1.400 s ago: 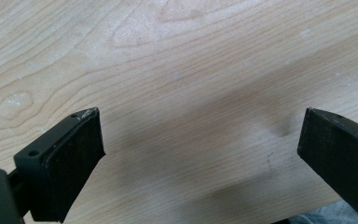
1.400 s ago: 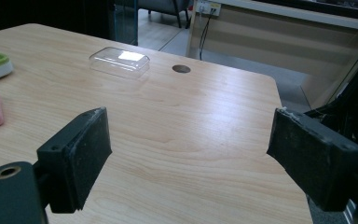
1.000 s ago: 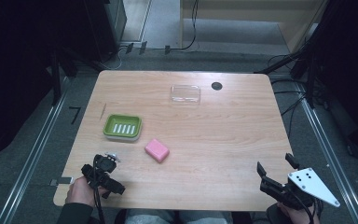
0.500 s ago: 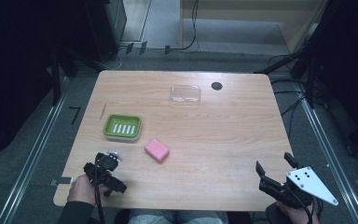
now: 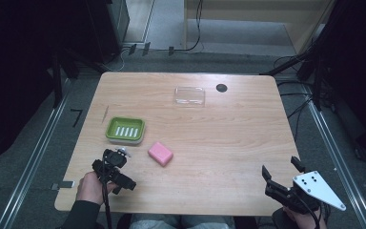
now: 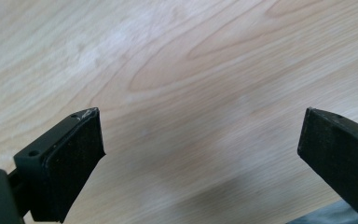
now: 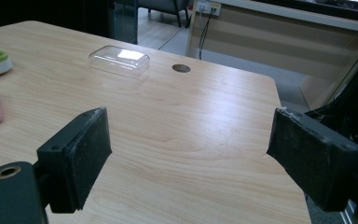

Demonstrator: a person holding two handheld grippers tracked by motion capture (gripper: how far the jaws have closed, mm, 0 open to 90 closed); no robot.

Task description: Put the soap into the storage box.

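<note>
A pale wooden desk (image 5: pixel 228 143) stands in a dark room. Near its front left corner the left gripper (image 5: pixel 116 177) hangs over bare wood, fingers (image 6: pixel 70 158) wide apart and empty. The pink soap (image 5: pixel 160 153) lies just beyond it, beside the green soap dish (image 5: pixel 125 130). The right gripper (image 5: pixel 282 174) sits at the front right corner, fingers apart. A clear lid (image 5: pixel 189 96) rests near the far edge.

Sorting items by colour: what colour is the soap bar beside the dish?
Pink; the soap bar shows best in the high view, just right of the green dish.
</note>
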